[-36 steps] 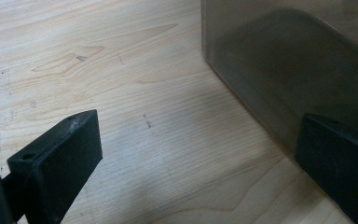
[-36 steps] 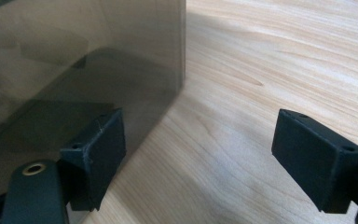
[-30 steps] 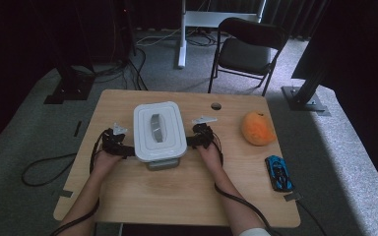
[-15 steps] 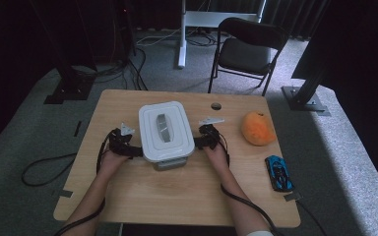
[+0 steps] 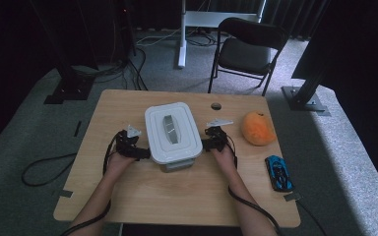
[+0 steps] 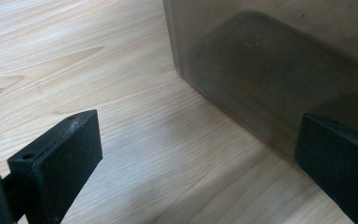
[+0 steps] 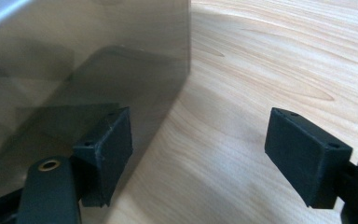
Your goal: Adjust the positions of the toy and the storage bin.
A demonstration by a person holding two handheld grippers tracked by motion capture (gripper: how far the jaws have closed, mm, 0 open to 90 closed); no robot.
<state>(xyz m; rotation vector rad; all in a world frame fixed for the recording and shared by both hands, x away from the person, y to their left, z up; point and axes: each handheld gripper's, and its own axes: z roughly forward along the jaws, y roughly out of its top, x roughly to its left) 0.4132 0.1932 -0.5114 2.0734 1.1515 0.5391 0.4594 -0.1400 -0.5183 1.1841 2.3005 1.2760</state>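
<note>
Both hands have slid toward the person over the last second, and the box has come with them, now sitting lower on the bench and turned a little, its near end swung toward the left hand. It rests mid-bench, white lid on, with a grey latch tab poking out at the near edge.

Left gripper is pressed up against the box's left side, right gripper against its right side. In the left gripper view the fingers are spread wide apart, nothing between them, the smoky translucent wall right at the far finger. Same story in the right gripper view: fingers released, one lying along the wall, bare wood between them.

So the box is being squeezed from outside rather than gripped, and that's the risk. Uneven pushing could spin it further, or one finger could slip off the smooth wall and let it skid. Keep dragging and it may near the bench edge.

What's inside? Through the tinted wall I make out only dark reflections, so it looks empty, though I can't be sure from these angles.

Further right, an orange fruit sits well clear, and a blue toy car lies near the right edge.
</note>
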